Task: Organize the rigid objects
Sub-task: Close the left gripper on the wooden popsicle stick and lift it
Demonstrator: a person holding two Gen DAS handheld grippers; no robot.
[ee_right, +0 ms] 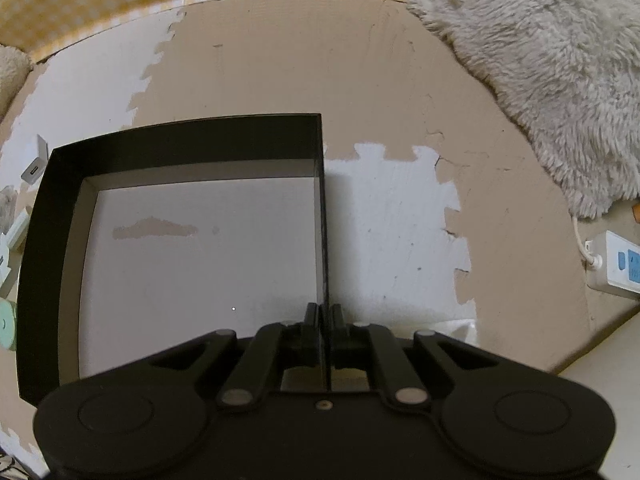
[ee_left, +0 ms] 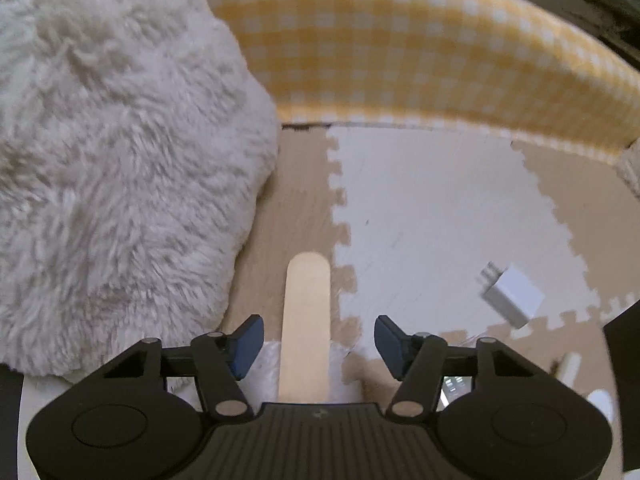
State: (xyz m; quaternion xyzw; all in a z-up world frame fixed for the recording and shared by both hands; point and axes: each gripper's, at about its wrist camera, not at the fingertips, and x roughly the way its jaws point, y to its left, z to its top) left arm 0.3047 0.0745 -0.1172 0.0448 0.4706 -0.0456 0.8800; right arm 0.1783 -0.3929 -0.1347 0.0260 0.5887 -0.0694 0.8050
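Observation:
In the left wrist view a flat wooden stick point(ee_left: 306, 312) lies on the foam floor mat, pointing away from me. My left gripper point(ee_left: 319, 326) straddles it, its blue pads point(ee_left: 248, 344) standing clear of the stick on both sides. To the right lies a white charger plug point(ee_left: 514, 296). In the right wrist view my right gripper point(ee_right: 325, 314) is shut on the right wall of a black open box point(ee_right: 180, 140) with a white, empty bottom. The charger point(ee_right: 36, 160) shows just left of the box.
A fluffy white cushion point(ee_left: 112, 160) fills the left beside the stick. A yellow checked padded edge point(ee_left: 400, 40) borders the beige-and-white puzzle mat point(ee_left: 420, 200). A white power strip point(ee_right: 620, 268) lies at the far right, and small pale green items point(ee_right: 8, 320) sit left of the box.

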